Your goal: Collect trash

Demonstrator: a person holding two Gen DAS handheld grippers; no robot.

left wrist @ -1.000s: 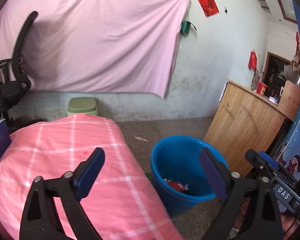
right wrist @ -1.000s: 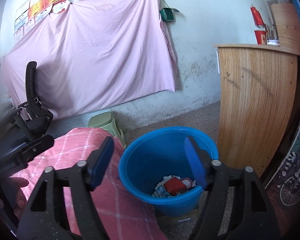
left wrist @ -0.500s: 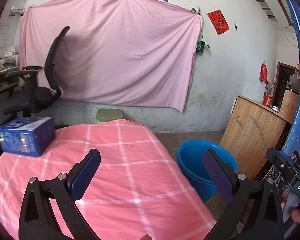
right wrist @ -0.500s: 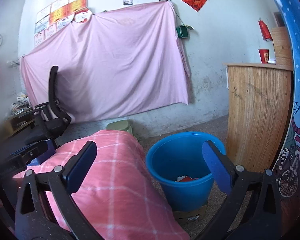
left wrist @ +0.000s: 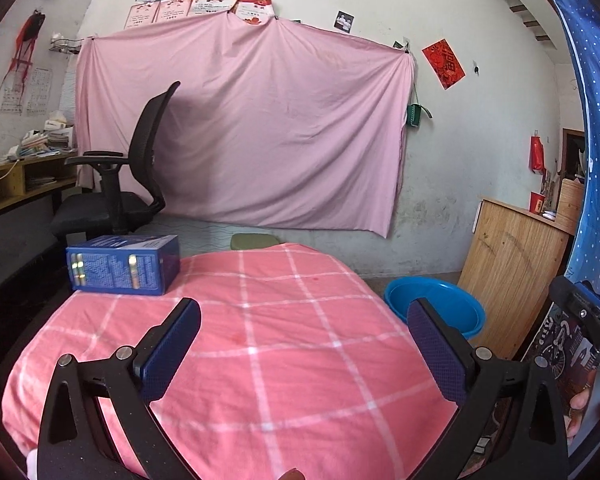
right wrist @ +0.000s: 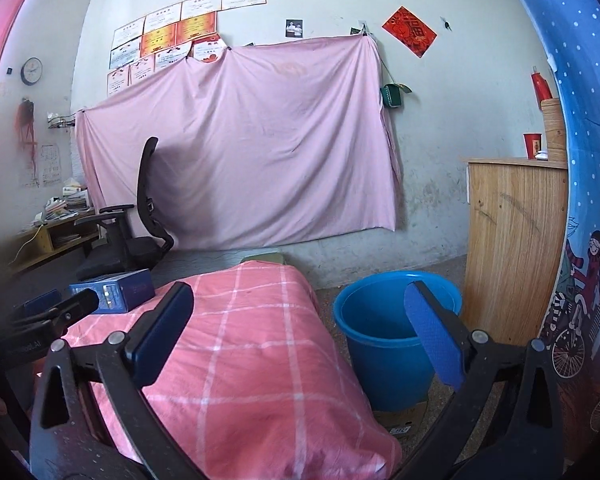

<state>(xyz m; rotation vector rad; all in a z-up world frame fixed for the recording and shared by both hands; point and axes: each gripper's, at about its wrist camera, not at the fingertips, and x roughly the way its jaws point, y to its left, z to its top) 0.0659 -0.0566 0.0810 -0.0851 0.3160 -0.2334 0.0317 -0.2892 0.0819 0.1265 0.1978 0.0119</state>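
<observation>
A blue plastic bucket point(left wrist: 436, 304) stands on the floor right of a table covered in a pink checked cloth point(left wrist: 260, 340); it also shows in the right wrist view point(right wrist: 384, 336), its inside hidden. A blue box point(left wrist: 122, 264) lies on the cloth's far left; it also shows in the right wrist view point(right wrist: 120, 290). My left gripper point(left wrist: 304, 332) is open and empty above the cloth. My right gripper point(right wrist: 300, 320) is open and empty, over the cloth's right edge beside the bucket.
A black office chair point(left wrist: 128, 184) stands behind the table at left. A wooden cabinet point(left wrist: 512, 272) stands right of the bucket. A pink sheet point(left wrist: 252, 132) hangs on the back wall. A green stool point(left wrist: 252, 241) peeks behind the table.
Both grippers have risen and pulled back from over the bucket toward the table. The trash inside the bucket is no longer visible, and the blue box has come into view.
</observation>
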